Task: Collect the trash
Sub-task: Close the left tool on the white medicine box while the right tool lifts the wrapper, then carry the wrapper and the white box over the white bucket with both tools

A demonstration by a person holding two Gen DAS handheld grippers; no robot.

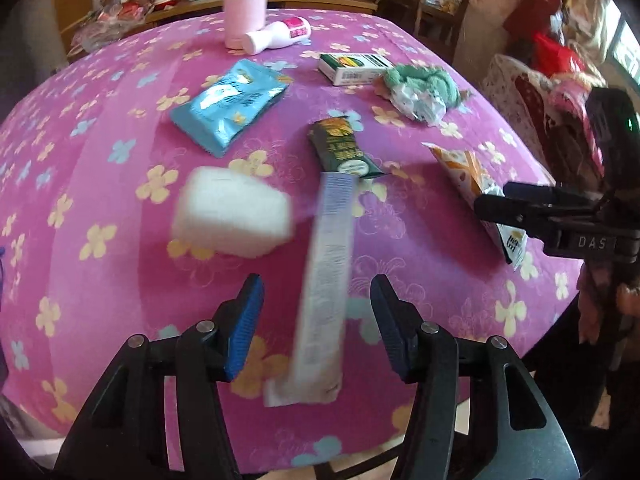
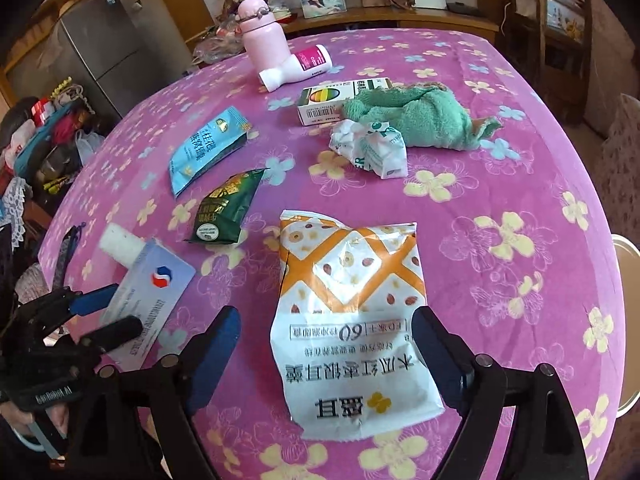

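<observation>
My left gripper (image 1: 318, 308) is open. A long white-and-blue flat box (image 1: 324, 288) stands tilted between its blue pads, with a gap on each side. The right wrist view shows this gripper (image 2: 124, 308) at the same box (image 2: 152, 284). A white block (image 1: 232, 220) lies just beyond it. My right gripper (image 2: 326, 314) is open, its fingers either side of an orange-and-white snack bag (image 2: 352, 320) lying flat without touching it. Further out lie a green packet (image 2: 228, 208), a blue packet (image 2: 208, 148) and a crumpled white wrapper (image 2: 372, 148).
A pink flowered cloth (image 2: 500, 184) covers the table. At the far side are a green towel (image 2: 420, 116), a small medicine box (image 2: 332, 100), an upright pink bottle (image 2: 264, 36) and a white bottle (image 2: 296, 66) on its side. A pale metal rim (image 2: 626, 320) shows past the right edge.
</observation>
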